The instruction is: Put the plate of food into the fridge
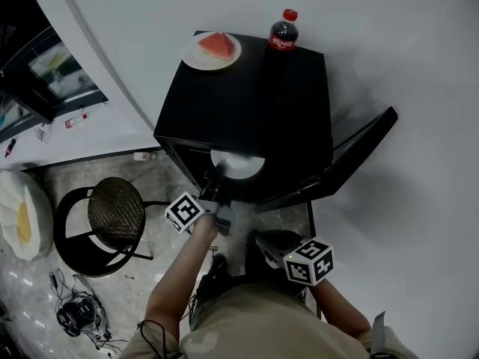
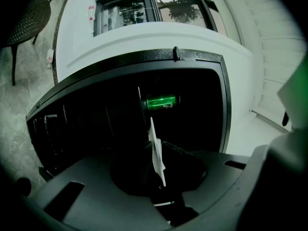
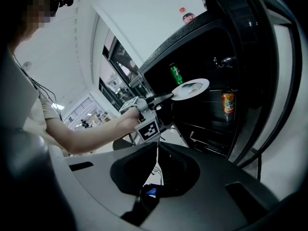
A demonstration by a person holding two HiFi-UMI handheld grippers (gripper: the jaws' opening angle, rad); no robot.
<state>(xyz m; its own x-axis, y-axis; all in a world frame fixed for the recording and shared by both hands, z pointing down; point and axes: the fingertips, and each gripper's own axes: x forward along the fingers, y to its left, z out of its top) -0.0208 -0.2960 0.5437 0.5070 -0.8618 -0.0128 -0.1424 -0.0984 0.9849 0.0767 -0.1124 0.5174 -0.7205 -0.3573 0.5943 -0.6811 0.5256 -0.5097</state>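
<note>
The white round plate [image 1: 238,163] [image 2: 156,153] [image 3: 191,88] hangs in the mouth of the black mini fridge [image 1: 254,103] [image 2: 144,61] [image 3: 192,42], half under its top edge in the head view. Whether food lies on it cannot be told. The left gripper [image 1: 217,182] [image 2: 159,177] [image 3: 168,96] has its jaws clamped on the plate's near rim, at the plate's 7 o'clock in the head view; its own view shows the plate edge-on between them. Inside the fridge stands a green drink can [image 2: 161,102] [image 3: 176,74], its print too small to read. An orange drink can [image 3: 228,102] sits beside the open black fridge door [image 1: 352,152] [image 3: 269,81], which swings out toward 4 o'clock in the head view; its label is also unreadable. On the fridge top, at 11 o'clock, a second white plate [image 1: 191,58] carries a red watermelon slice [image 1: 215,45], and at 12 o'clock stands a dark cola bottle with a red cap [image 1: 284,32] [image 3: 187,14], whose red label has white script too small to read. The right gripper [image 1: 266,244] [image 3: 158,153] hangs at the fridge's 6 o'clock, jaws together with nothing between them, clear of the plate. Each gripper bears a cube of black-and-white square markers. A black wicker chair [image 1: 112,215] [image 2: 29,18] stands at the fridge's 8 o'clock.
</note>
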